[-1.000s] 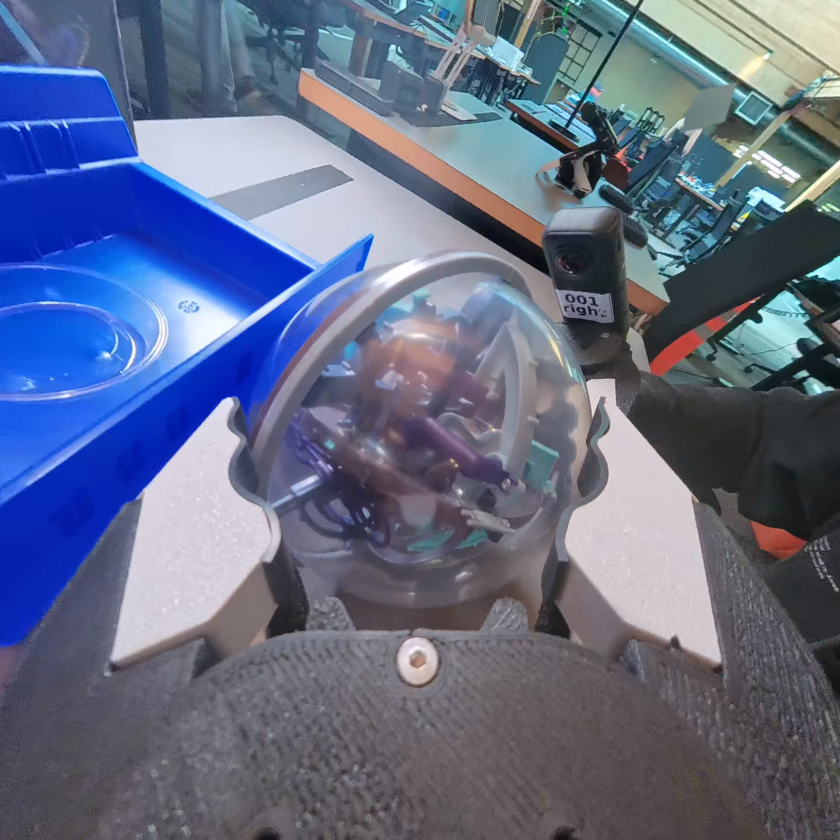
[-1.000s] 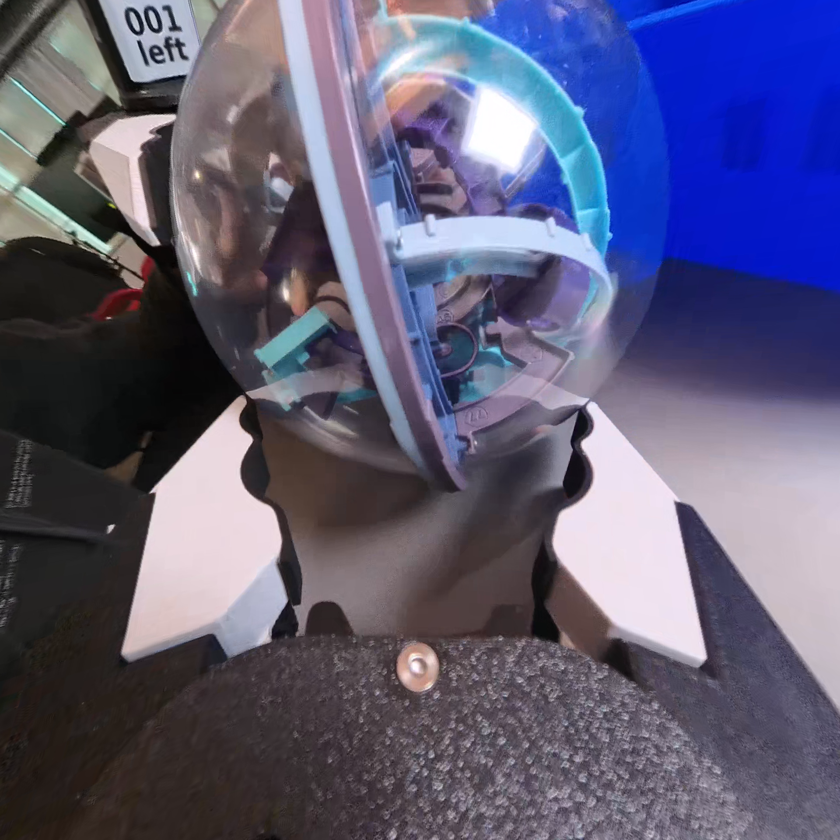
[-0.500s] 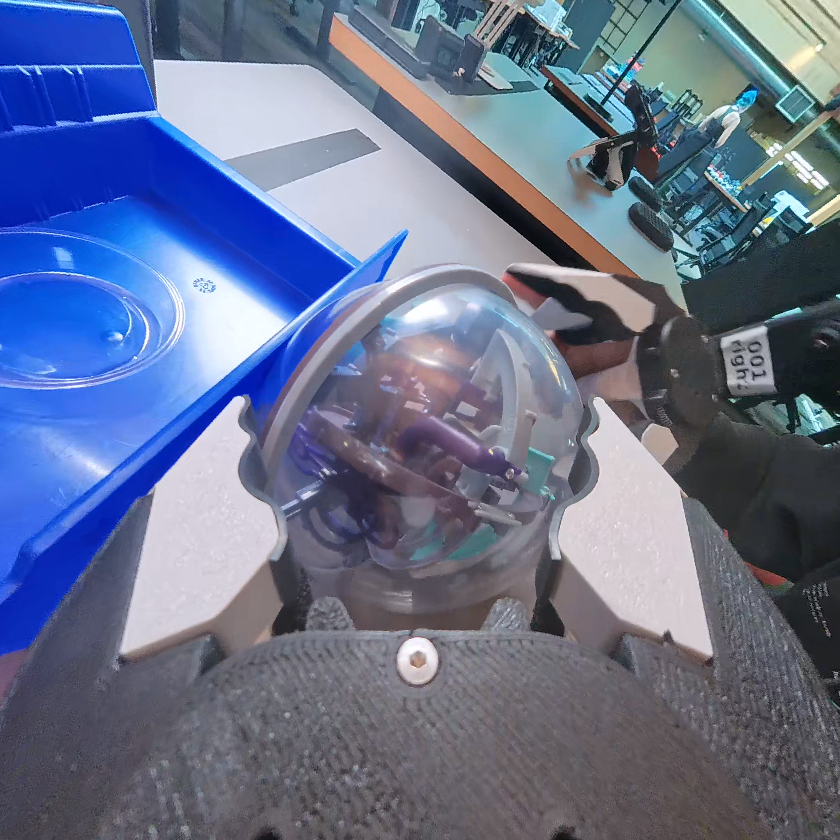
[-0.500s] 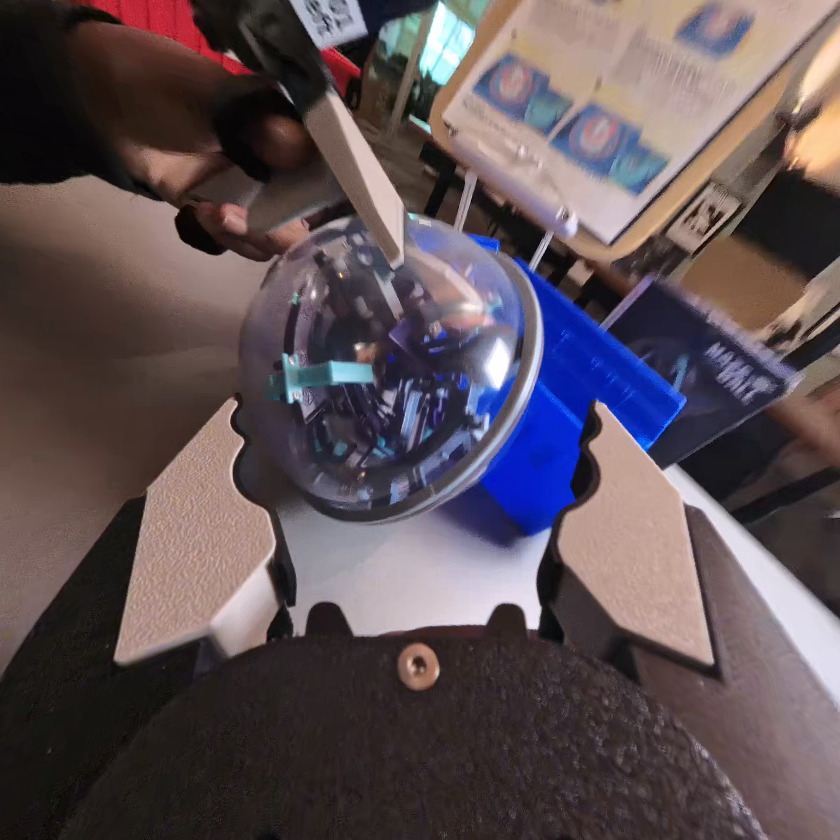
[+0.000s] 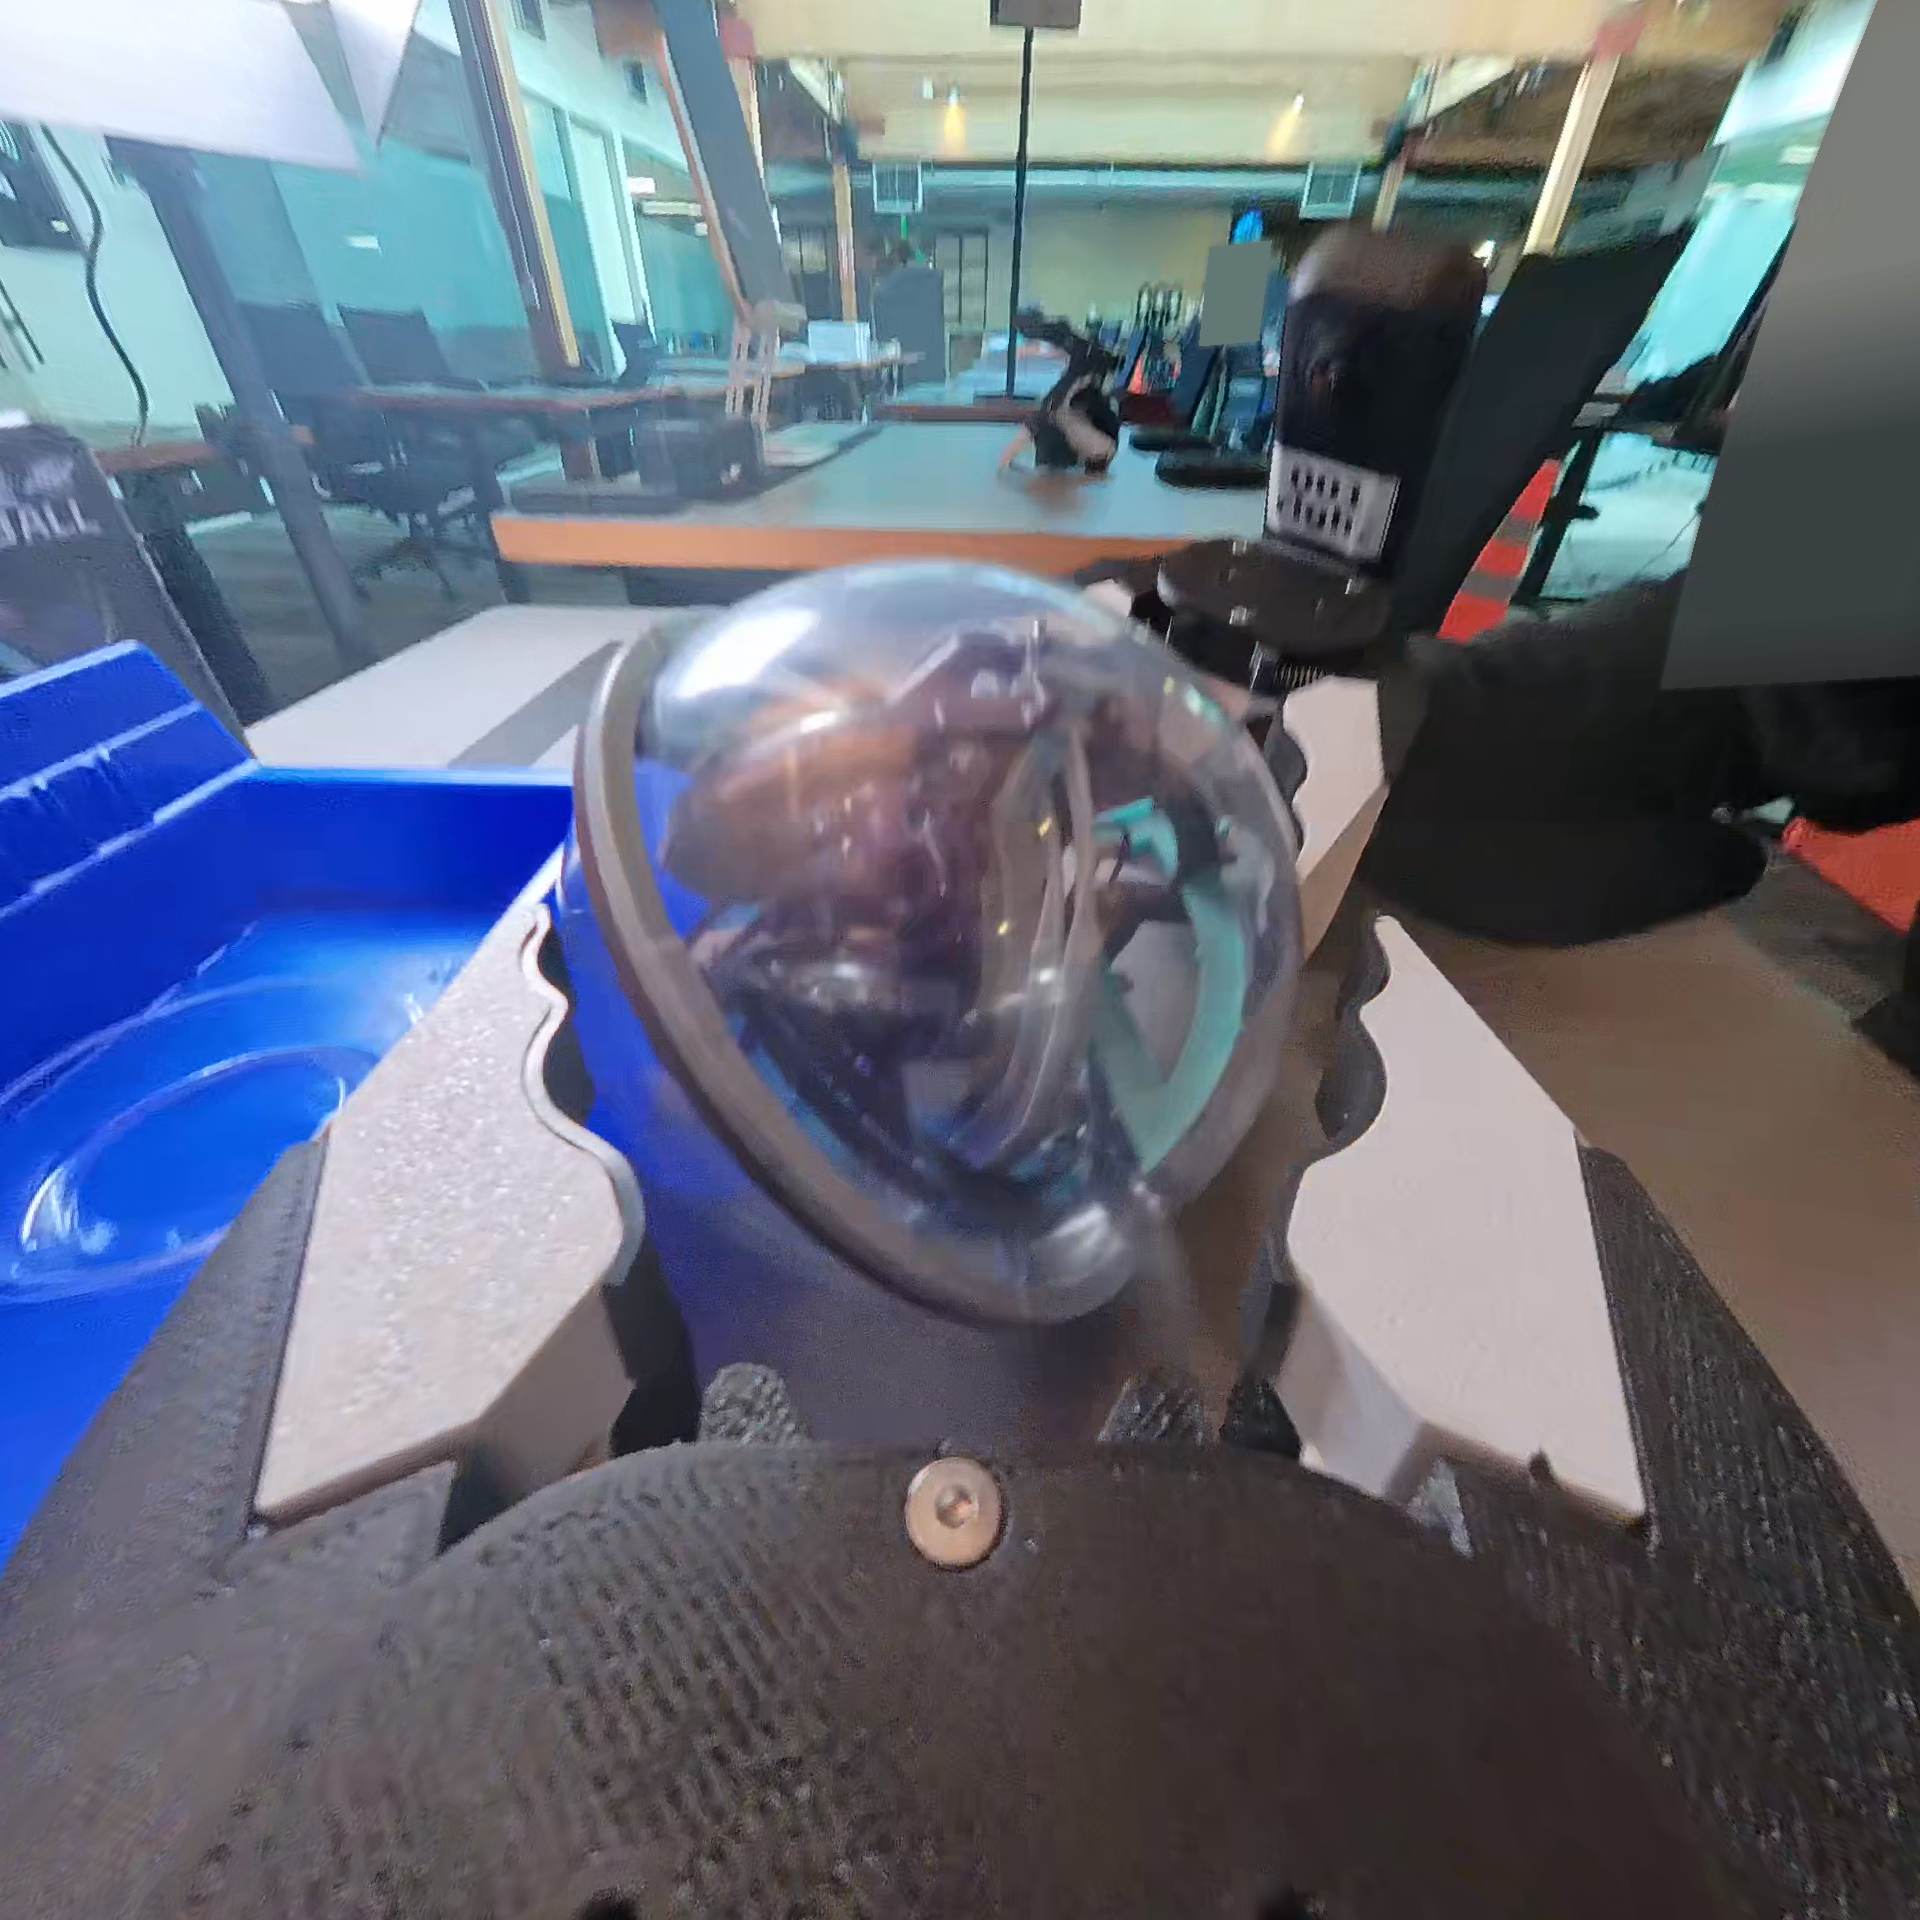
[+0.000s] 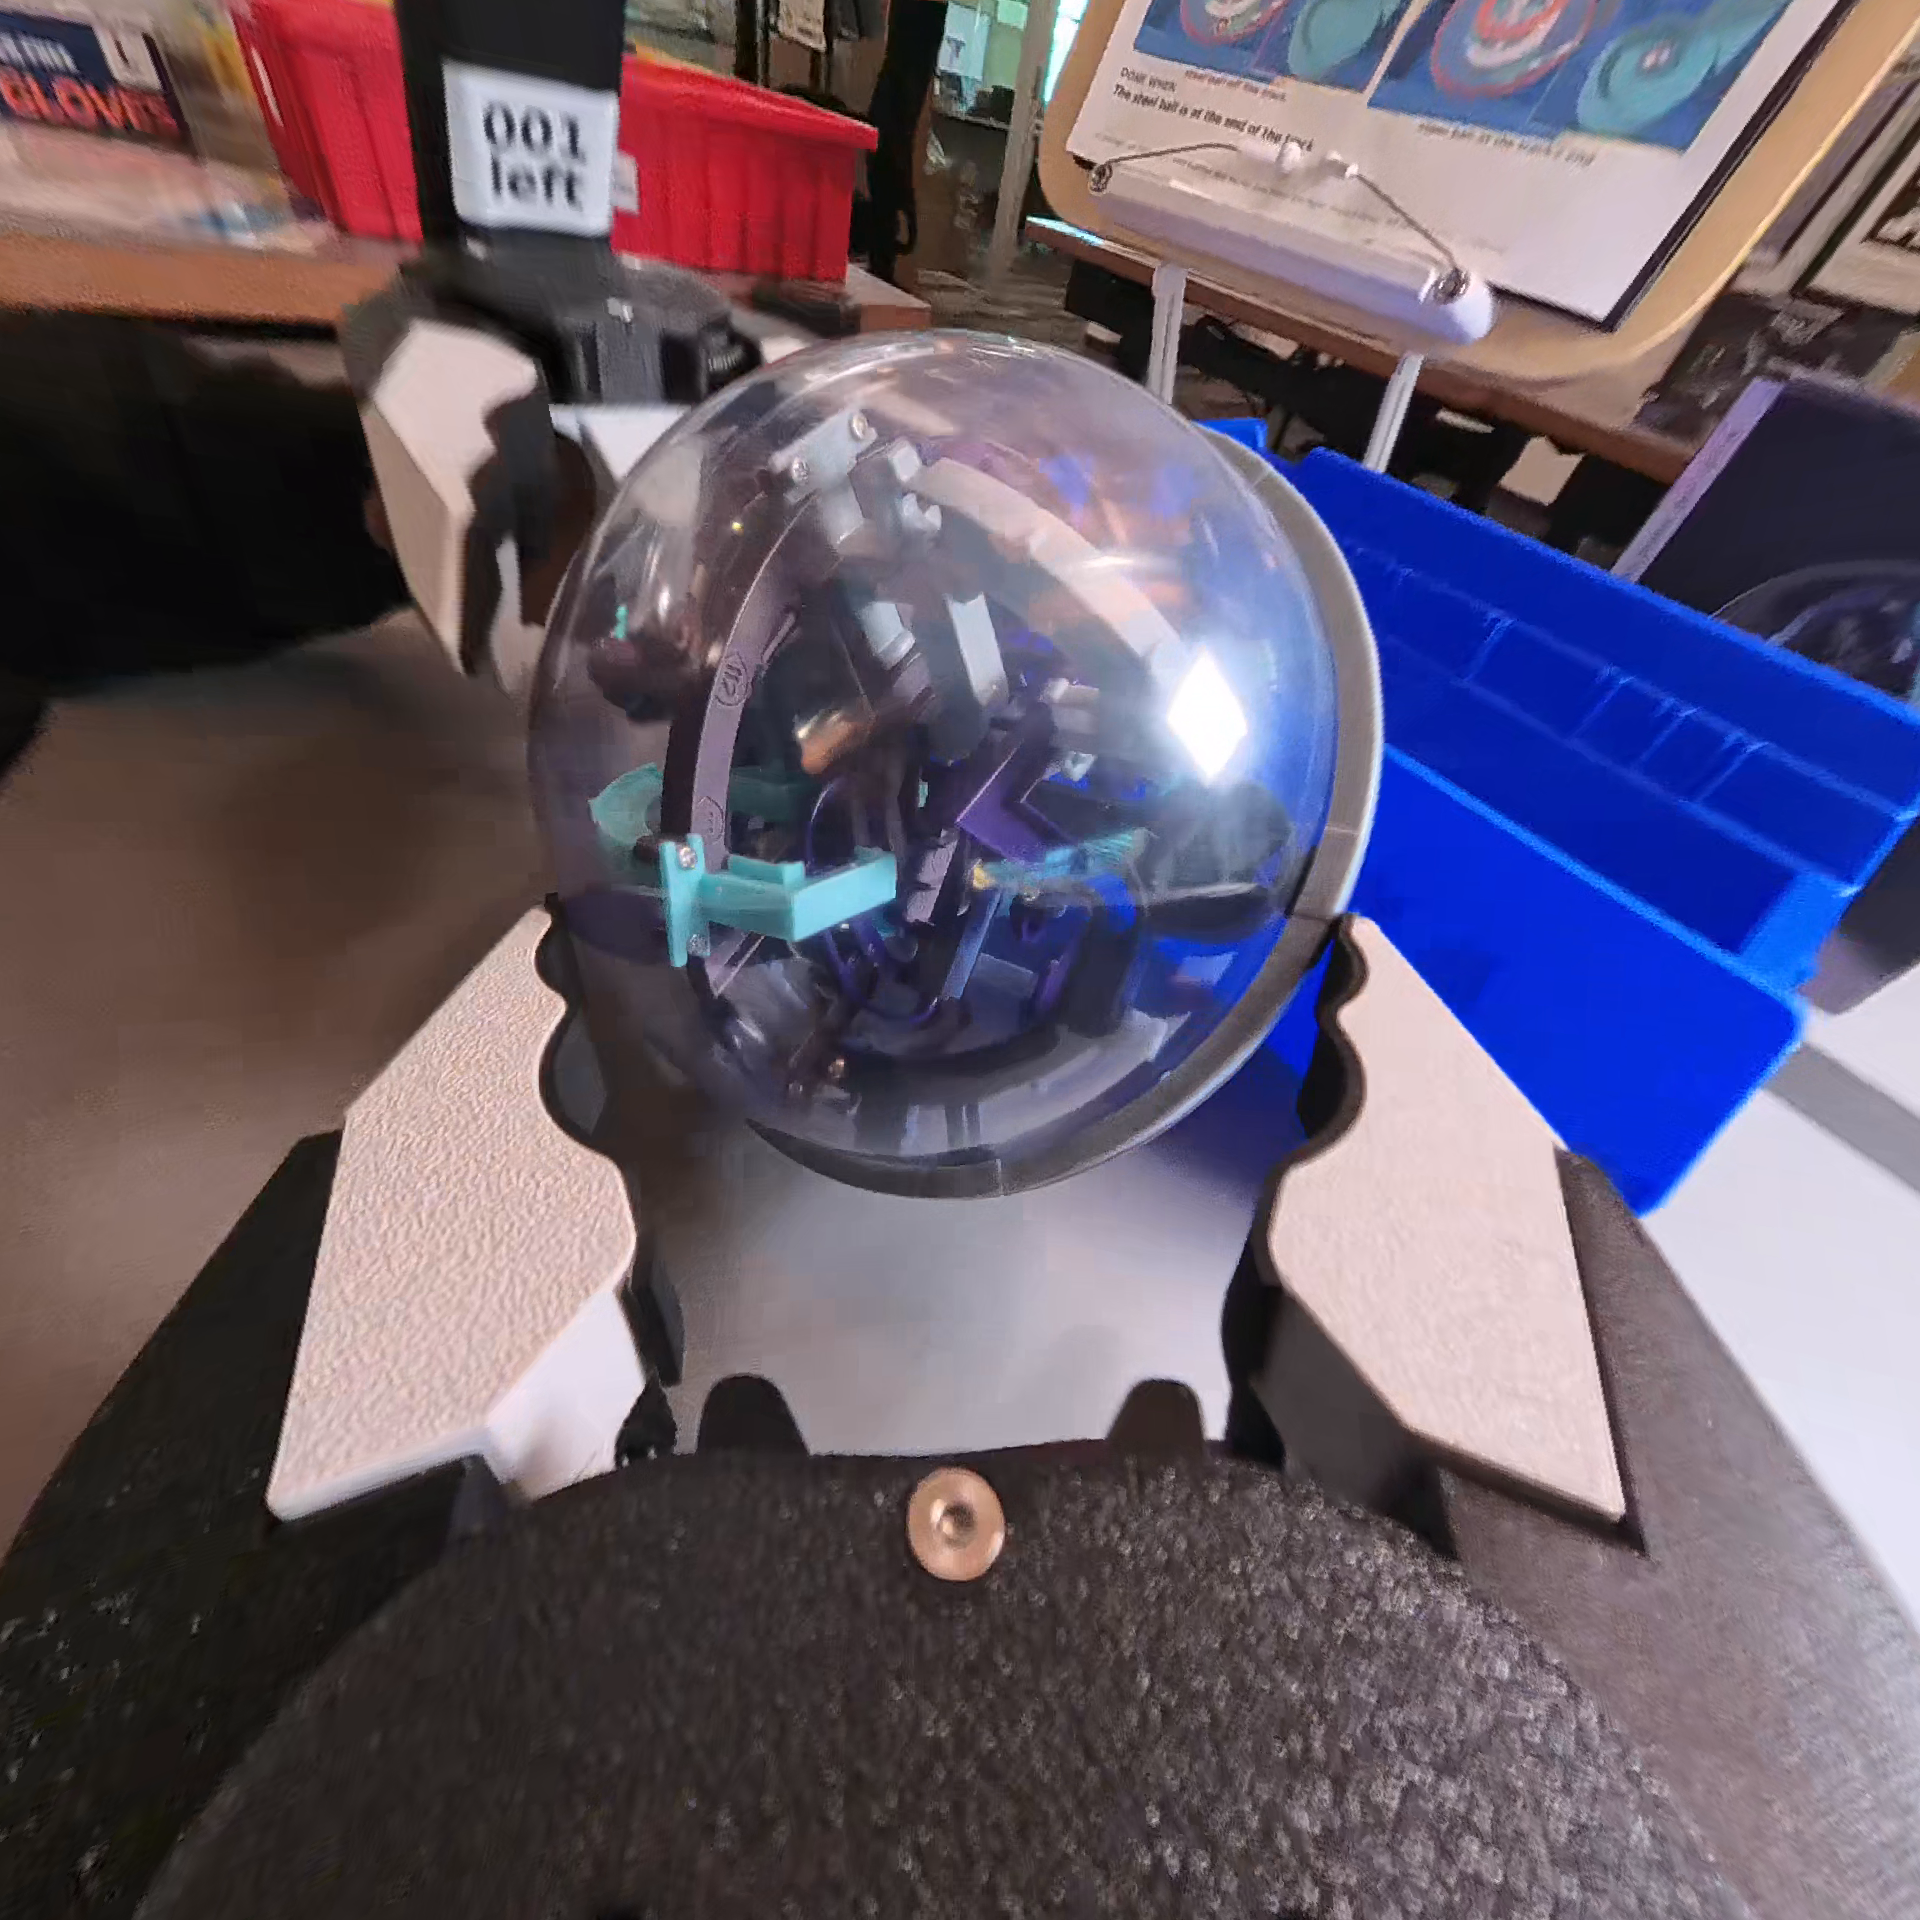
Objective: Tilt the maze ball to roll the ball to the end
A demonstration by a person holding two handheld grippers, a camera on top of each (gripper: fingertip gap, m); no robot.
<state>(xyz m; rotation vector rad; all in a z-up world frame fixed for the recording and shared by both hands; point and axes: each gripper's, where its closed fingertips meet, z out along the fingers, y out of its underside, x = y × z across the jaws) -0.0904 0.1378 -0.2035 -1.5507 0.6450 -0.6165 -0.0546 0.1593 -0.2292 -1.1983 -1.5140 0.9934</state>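
**Right gripper closing back in on the maze ball**

The right gripper (image 6: 951, 997), half a second ago backed off, is now cupping the maze ball (image 6: 935, 748) with spread fingers (image 6: 457, 1226). The left gripper (image 5: 956, 997) is pinching it above the desk (image 6: 1787, 1226). Its seam ring is leaning steeply. The blue bin (image 5: 208, 883) is crowding one side.

Glossy clear plastic maze ball (image 6: 935, 748); smooth blue plastic bin (image 6: 1621, 831); matt, grainy tongs (image 6: 940, 1049).
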